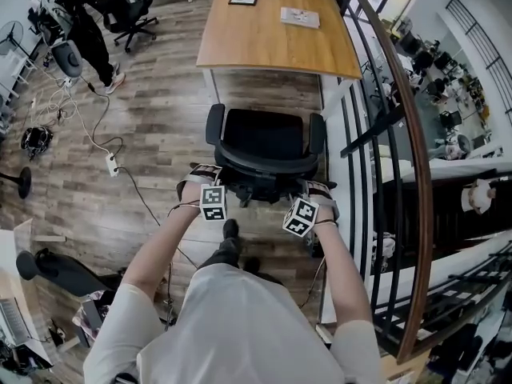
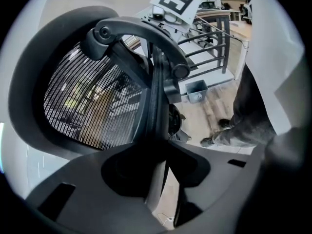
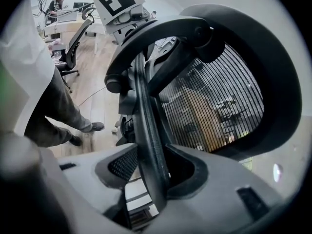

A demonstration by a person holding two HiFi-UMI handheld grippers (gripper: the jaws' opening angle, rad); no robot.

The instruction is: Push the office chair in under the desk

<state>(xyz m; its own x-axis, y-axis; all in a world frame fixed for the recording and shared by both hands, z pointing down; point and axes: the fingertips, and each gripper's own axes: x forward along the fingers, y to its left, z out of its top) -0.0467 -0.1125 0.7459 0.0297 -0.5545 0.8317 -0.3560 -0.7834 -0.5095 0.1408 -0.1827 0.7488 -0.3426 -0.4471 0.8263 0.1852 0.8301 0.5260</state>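
Bottom of the head view: your forearms reach fwd, one tool each.

L gripper [image 2: 158,167]: jaws narrow, clamped on a thin dark strut of the office chair [image 1: 268,146] backrest. The strut runs up btw them at centre of the L gripper view, w/ the mesh back [image 2: 92,106] at centre left.

R gripper [image 3: 152,177]: same story, jaws pinched on a dark curved rim of the backrest, mesh on the right of that view.

In the head view the marker cubes sit lower centre, L cube [image 1: 213,202] & R cube [image 1: 301,216], just behind the chair back, one per side. Your shoe [image 1: 230,230] shows btw them on the wood floor [image 1: 160,118].

Chair: centre of frame, black, seat facing the desk [image 1: 264,42], an armrest each side. It stands clear of the desk. A strip of floor shows btw the seat front & the desk's near edge, so it's not under the top.

Desk: wood top, upper centre, white legs. On it are a dark framed item [image 1: 242,0] at the far edge & a booklet [image 1: 300,17] toward the top's right, apart from each other.

Left of the chair: a white power strip [image 1: 112,164] w/ cables on the floor. Right side: a dark railing [image 1: 376,126] w/ a curved wood handrail.

Upper left corner: another person [image 1: 84,26] in dark clothes, beside a second black chair [image 1: 132,14].
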